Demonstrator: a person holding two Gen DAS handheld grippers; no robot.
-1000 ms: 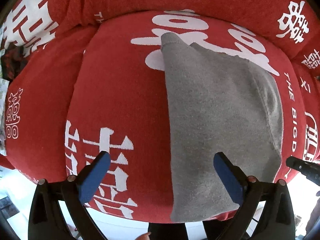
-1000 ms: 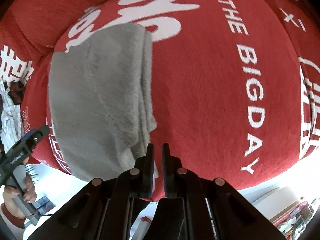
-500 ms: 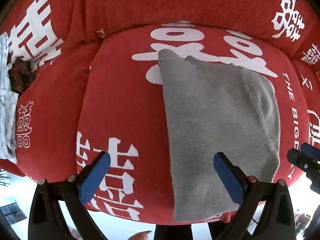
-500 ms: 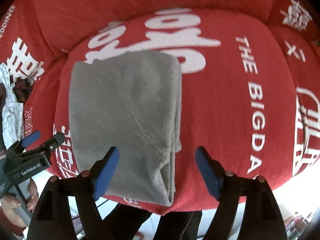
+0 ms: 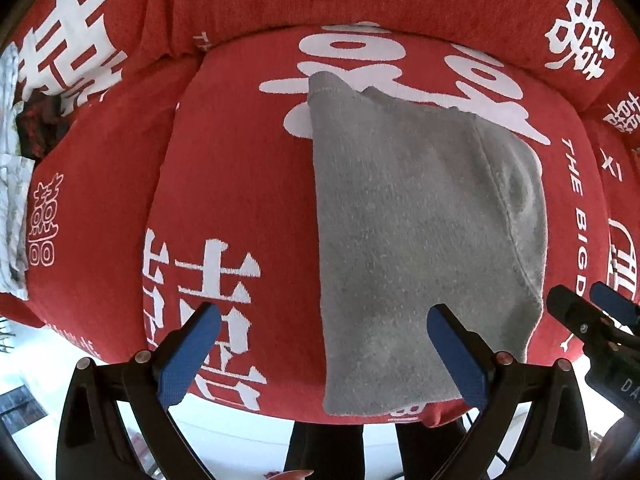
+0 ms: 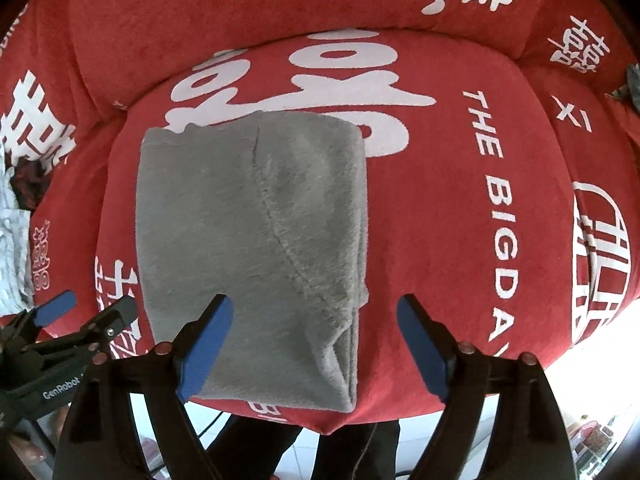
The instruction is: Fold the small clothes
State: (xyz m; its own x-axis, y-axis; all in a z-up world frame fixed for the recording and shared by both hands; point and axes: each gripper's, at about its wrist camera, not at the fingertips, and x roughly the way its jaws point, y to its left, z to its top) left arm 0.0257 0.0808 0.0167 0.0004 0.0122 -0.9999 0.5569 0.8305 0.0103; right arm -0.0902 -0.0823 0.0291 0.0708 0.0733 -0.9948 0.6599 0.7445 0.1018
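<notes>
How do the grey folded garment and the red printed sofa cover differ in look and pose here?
The grey garment is plain, with only a curved seam; the red sofa cover carries white characters and lettering. The garment is folded into a compact, layered rectangle; the cover is spread over the whole cushion beneath it. Both are soft fabric, and neither open gripper, left or right, touches them.

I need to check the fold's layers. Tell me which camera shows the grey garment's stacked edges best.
The right wrist view: the folded grey garment sits centred, its layered edges visible at the near right corner. The left wrist view shows the same garment from its other side, with the near edge partly behind a tong finger and the layers hard to see.
</notes>
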